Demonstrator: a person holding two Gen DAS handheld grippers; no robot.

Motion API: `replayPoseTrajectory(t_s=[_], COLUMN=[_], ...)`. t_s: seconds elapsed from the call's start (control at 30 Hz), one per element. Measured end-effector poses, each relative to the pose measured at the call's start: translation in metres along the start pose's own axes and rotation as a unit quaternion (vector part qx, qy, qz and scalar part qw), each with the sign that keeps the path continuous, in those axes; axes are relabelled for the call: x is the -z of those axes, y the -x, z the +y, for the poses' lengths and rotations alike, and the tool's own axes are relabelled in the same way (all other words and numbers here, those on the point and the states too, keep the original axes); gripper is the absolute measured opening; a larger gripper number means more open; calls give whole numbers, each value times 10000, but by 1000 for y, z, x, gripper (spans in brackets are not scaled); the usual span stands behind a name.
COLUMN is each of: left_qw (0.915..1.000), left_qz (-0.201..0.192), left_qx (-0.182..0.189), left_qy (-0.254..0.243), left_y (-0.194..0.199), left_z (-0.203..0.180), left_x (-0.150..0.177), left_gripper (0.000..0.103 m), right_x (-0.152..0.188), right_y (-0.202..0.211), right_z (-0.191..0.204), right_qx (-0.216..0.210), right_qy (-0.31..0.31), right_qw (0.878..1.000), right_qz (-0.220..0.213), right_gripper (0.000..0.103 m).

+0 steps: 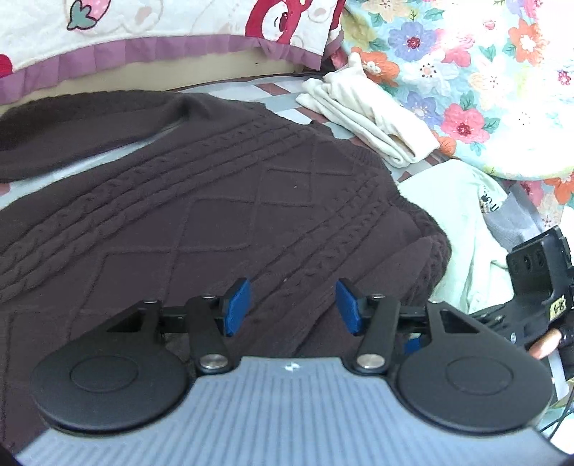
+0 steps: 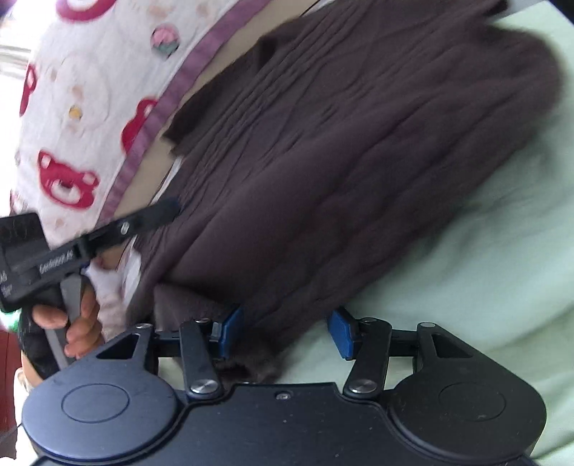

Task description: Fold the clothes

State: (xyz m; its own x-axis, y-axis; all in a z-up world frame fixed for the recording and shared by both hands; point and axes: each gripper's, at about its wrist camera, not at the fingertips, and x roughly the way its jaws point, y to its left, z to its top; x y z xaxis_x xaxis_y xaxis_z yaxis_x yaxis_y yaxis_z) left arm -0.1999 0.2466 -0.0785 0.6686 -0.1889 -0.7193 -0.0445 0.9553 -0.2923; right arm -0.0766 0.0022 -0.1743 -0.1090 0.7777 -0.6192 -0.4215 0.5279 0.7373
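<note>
My left tool hangs with its jaws apart, gripping nothing, over the brown sweater. My right tool gapes wide over its edge, empty. I judge I'm between folds; next I must pinch that edge. The sweater lies flat on the bed, its long axis running toward the pillow.

Brown cable-knit sweater spread flat, left gripper fingers apart above it, folded cream garment beyond
</note>
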Motion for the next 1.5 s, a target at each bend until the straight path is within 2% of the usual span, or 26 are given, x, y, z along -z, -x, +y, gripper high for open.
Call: replayPoseTrajectory(t_s=[0.03, 0.07, 0.1, 0.13, 0.27, 0.43, 0.57, 0.7, 0.73, 0.8, 0.87, 0.93, 0.97, 1.03, 1.13, 1.2, 1.27, 1.3, 1.37, 1.4, 1.43, 1.47, 1.5], left_qw=[10000, 9999, 9998, 9996, 9986, 9970, 9939, 9934, 9930, 9922, 9911, 9897, 9888, 9867, 9847, 9856, 9874, 9874, 9866, 9850, 9830, 9813, 9799], left_qz=[-5, -13, -32, -54, -163, -472, -709, -685, -628, -555, -530, -622, -679, -784, -790, -635, -345, -209, 64, 139, 195, 215, 187], left_qx=[-63, -126, -168, -204, -240, 191, 560, 397, 320, 138, 6, -10, 25, 131, 310, 354, 178, 93, -76, -57, -10, 99, 225], left_qy=[22, 53, 112, 178, 433, 588, 638, 831, 945, 1104, 1223, 1289, 1328, 1420, 1523, 1530, 1534, 1565, 1628, 1718, 1826, 1911, 1975], left_y=[-1, -1, -2, -2, 2, 11, 15, 12, 10, 9, 8, 11, 12, 14, 9, 1, -14, -22, -39, -47, -55, -62, -64], left_z=[2, 4, 6, 9, 22, 25, 22, 26, 30, 38, 45, 51, 54, 59, 65, 65, 64, 64, 64, 65, 67, 69, 71], left_x=[0, -1, -2, -3, -4, -6, -8, -9, -9, -8, -6, -6, -7, -8, -10, -12, -11, -9, -6, -4, -2, -2, -3], left_gripper=[48, 48, 48, 48, 48, 48, 49, 50, 50, 50, 50, 51, 51, 53, 61, 69, 77, 77, 77, 77, 71, 46, 26], right_x=[2, 3, 5, 7, 6, -4, -18, -42, -52, -74, -98, -125, -138, -161, -182, -190, -189, -188, -182, -177, -169, -162, -154], right_y=[-4, -7, -8, -8, 8, 35, 60, 87, 89, 84, 72, 55, 46, 32, 20, 9, 2, -2, 1, 7, 16, 25, 36], right_z=[3, 6, 10, 14, 28, 36, 58, 67, 65, 64, 69, 72, 72, 74, 71, 70, 67, 65, 61, 59, 57, 53, 49], right_qx=[-83, -166, -194, -183, -274, -257, -749, -1440, -1502, -1196, -605, 22, 208, 249, 201, 268, 383, 441, 579, 666, 767, 882, 1007], right_qy=[65, 131, 262, 440, 843, 952, 1249, 1317, 1284, 1369, 1642, 1816, 1842, 1814, 1730, 1664, 1535, 1470, 1357, 1361, 1384, 1419, 1465], right_qw=[9999, 9997, 9994, 9988, 9955, 9921, 9829, 9627, 9585, 9568, 9569, 9571, 9569, 9587, 9651, 9682, 9709, 9721, 9735, 9721, 9699, 9673, 9643], right_qz=[45, 90, 90, 58, -326, -778, -1127, -1876, -2057, -2268, -2319, -2259, -2235, -2177, -1956, -1850, -1799, -1773, -1746, -1789, -1852, -1910, -1964], right_gripper=[56, 36, 21, 12, 10, 9, 9, 9, 9, 9, 9, 9, 9, 10, 10, 11, 15, 17, 40, 44, 45, 45, 46])
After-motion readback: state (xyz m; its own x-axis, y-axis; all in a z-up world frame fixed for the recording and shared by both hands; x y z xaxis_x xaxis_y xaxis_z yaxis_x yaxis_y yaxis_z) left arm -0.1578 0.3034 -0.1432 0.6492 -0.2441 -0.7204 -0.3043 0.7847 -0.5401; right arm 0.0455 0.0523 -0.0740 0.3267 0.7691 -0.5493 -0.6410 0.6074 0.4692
